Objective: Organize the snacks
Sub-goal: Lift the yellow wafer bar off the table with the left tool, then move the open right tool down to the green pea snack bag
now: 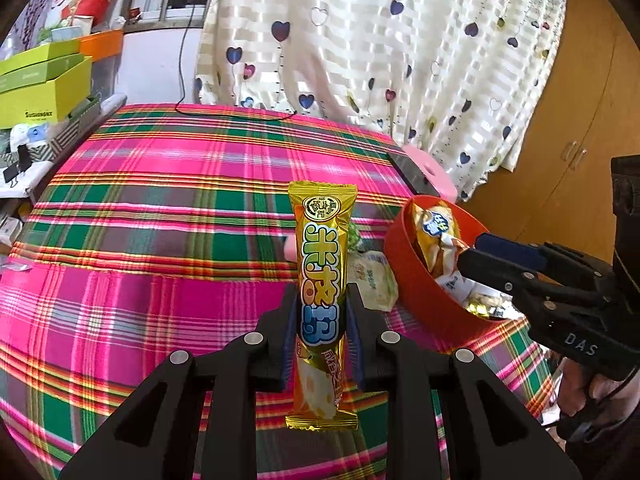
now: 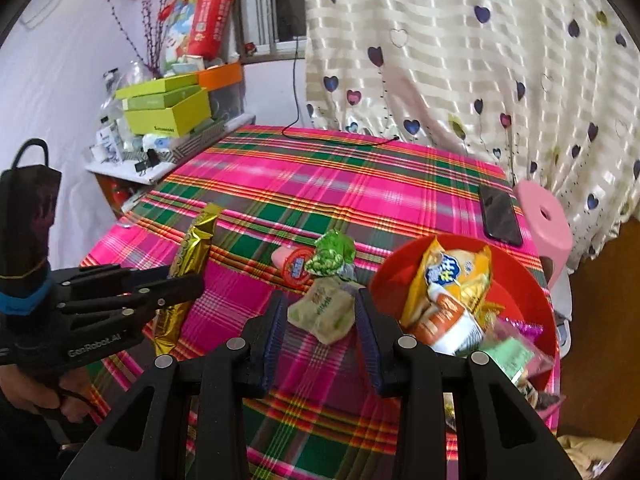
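Holding a gold bar [image 1: 322, 300] clear of the surface [image 1: 160, 208], left gripper [image 1: 322, 320] clamped on it; right gripper [image 2: 320, 332] half open, empty, over a pale packet [image 2: 324, 312]; beyond, green pack [image 2: 332, 256] and pink roll [image 2: 294, 266] still loose; red bowl [image 2: 536, 280] already holds several

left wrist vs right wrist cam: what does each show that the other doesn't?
Left wrist only: the printed front of the gold snack bar clamped in the left gripper, plus the right gripper at the red bowl's rim.

Right wrist only: its own open jaws over the pale green packet, the pink roll in full, the green wrapped snack in full, and the bowl's full contents.

Both: plaid cloth, bowl, phone, pink stool, heart curtain, green boxes.
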`<act>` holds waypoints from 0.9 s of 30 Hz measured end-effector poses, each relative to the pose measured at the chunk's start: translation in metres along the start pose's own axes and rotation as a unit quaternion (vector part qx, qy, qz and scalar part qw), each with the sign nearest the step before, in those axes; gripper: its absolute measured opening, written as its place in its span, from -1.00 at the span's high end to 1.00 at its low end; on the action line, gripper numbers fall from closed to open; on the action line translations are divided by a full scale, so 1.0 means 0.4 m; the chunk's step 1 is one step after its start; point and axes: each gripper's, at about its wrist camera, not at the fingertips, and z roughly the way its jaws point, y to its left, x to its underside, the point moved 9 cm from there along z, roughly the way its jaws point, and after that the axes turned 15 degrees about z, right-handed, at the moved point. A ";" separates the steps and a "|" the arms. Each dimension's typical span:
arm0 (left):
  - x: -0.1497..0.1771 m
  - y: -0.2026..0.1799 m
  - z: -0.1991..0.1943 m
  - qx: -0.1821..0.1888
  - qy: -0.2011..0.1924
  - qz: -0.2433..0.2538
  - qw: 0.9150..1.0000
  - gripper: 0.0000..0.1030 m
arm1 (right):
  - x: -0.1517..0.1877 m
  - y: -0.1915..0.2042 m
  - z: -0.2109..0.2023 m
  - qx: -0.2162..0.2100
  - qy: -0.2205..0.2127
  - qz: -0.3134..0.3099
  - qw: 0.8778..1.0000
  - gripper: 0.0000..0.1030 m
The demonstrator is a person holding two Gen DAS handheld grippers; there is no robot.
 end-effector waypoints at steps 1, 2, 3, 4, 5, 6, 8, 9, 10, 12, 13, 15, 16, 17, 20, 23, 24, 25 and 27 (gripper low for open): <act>-0.001 0.007 0.000 -0.003 0.000 -0.002 1.000 0.55 | -0.003 0.002 0.006 0.002 0.000 -0.002 1.000 0.36; 0.000 0.012 0.000 -0.005 0.000 -0.003 1.000 0.55 | -0.006 0.005 0.012 0.005 -0.001 -0.005 1.000 0.36; -0.001 0.018 0.000 -0.007 0.000 -0.005 1.000 0.55 | -0.008 0.008 0.018 0.007 -0.001 -0.008 1.000 0.36; 0.000 0.024 0.000 -0.008 0.000 -0.006 1.000 0.55 | -0.011 0.011 0.026 0.008 0.000 -0.012 1.000 0.36; 0.000 0.030 0.002 -0.010 0.000 -0.008 1.000 0.55 | -0.014 0.013 0.033 0.011 0.000 -0.015 1.000 0.36; -0.001 0.034 0.003 -0.011 0.001 -0.009 1.000 0.55 | -0.015 0.015 0.035 0.014 -0.001 -0.018 1.000 0.36; -0.002 0.042 0.007 -0.012 0.001 -0.011 1.000 0.55 | -0.018 0.019 0.047 0.020 -0.002 -0.025 0.999 0.36; -0.002 0.046 0.008 -0.013 0.001 -0.012 1.000 0.55 | -0.018 0.020 0.050 0.020 -0.002 -0.026 0.999 0.36; -0.003 0.051 0.010 -0.015 0.000 -0.013 1.000 0.55 | -0.020 0.021 0.057 0.023 0.000 -0.028 0.999 0.36; 0.000 0.060 0.011 -0.015 -0.001 -0.017 1.000 0.55 | -0.023 0.022 0.068 0.029 0.001 -0.033 0.999 0.36; 0.000 0.064 0.011 -0.016 -0.002 -0.018 1.000 0.55 | -0.024 0.022 0.072 0.032 0.002 -0.035 0.999 0.36; 0.002 0.071 0.013 -0.016 -0.002 -0.022 1.000 0.55 | -0.032 0.020 0.082 0.046 0.000 -0.043 0.998 0.36; 0.003 0.074 0.015 -0.016 -0.002 -0.023 1.000 0.55 | -0.035 0.020 0.086 0.050 -0.001 -0.046 0.998 0.36; 0.004 0.078 0.017 -0.015 -0.003 -0.025 1.000 0.55 | -0.041 0.019 0.090 0.056 -0.002 -0.048 0.997 0.36; 0.009 0.092 0.023 -0.014 -0.003 -0.030 0.999 0.55 | -0.060 0.016 0.099 0.081 -0.011 -0.062 0.995 0.36; 0.011 0.106 0.029 -0.012 -0.004 -0.033 0.999 0.55 | -0.077 0.011 0.105 0.099 -0.018 -0.072 0.992 0.36; 0.011 0.109 0.030 -0.011 -0.005 -0.034 0.999 0.55 | -0.087 0.006 0.107 0.114 -0.023 -0.080 0.990 0.36; 0.011 0.113 0.033 -0.009 -0.006 -0.036 0.999 0.55 | -0.094 0.001 0.106 0.124 -0.028 -0.086 0.988 0.36; 0.011 0.119 0.037 -0.005 -0.008 -0.038 0.999 0.55 | -0.114 -0.011 0.105 0.143 -0.035 -0.091 0.985 0.36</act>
